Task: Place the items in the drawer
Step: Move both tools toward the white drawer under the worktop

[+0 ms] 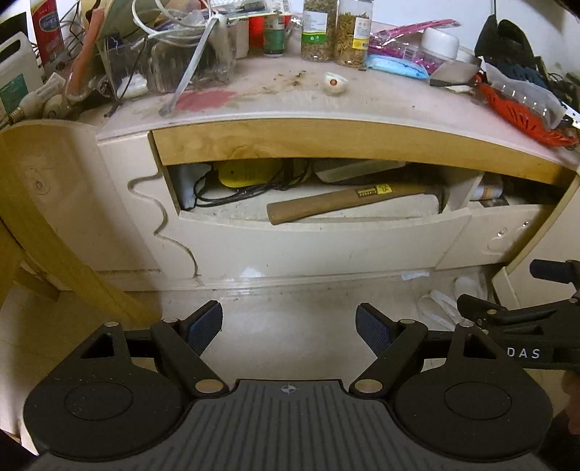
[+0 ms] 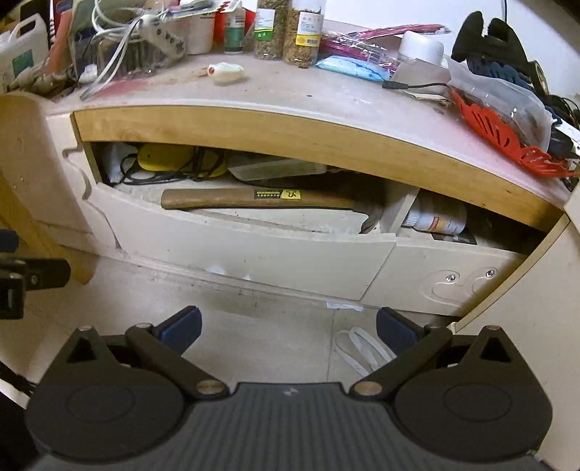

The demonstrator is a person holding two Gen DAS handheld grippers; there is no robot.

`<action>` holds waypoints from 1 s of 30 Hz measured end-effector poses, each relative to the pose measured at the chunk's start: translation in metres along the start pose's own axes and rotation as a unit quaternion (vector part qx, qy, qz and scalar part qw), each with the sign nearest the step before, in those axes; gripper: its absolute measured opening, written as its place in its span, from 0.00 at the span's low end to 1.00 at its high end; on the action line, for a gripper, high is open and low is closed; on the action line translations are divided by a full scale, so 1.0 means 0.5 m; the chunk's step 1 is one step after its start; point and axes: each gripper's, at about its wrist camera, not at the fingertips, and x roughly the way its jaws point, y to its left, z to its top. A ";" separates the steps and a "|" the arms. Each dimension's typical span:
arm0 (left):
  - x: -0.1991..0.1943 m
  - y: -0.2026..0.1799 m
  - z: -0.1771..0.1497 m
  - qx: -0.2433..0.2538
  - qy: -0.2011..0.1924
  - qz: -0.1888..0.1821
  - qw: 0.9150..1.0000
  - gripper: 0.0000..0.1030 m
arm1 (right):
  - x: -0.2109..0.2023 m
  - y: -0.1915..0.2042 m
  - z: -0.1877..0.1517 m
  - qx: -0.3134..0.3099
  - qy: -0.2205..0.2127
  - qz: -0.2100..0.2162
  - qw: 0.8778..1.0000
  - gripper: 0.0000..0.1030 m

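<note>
Black linkage arms and blue ribbed pads frame both views: the left gripper has its fingers spread wide over bare pale floor, holding nothing, and the right gripper is likewise wide apart and empty, with a white looped strap lying on the floor between its fingers. Just beyond them stands the cream drawer, pulled partly out beneath the desk's wooden front edge. Inside its main compartment lies a wooden-handled hammer, handle toward the left, head against the divider; behind it sit a yellow device tangled with black cables and a clear flat box. Right of the divider a white bottle lies on its side. Farther back, on the cluttered desktop, a small white capsule-like item rests alone, near two jars of dried goods and an orange plastic basket.
</note>
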 end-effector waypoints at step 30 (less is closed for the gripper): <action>0.046 0.010 0.007 -0.002 0.031 0.023 0.999 0.79 | 0.028 -0.007 0.007 0.007 0.018 0.005 1.000 1.00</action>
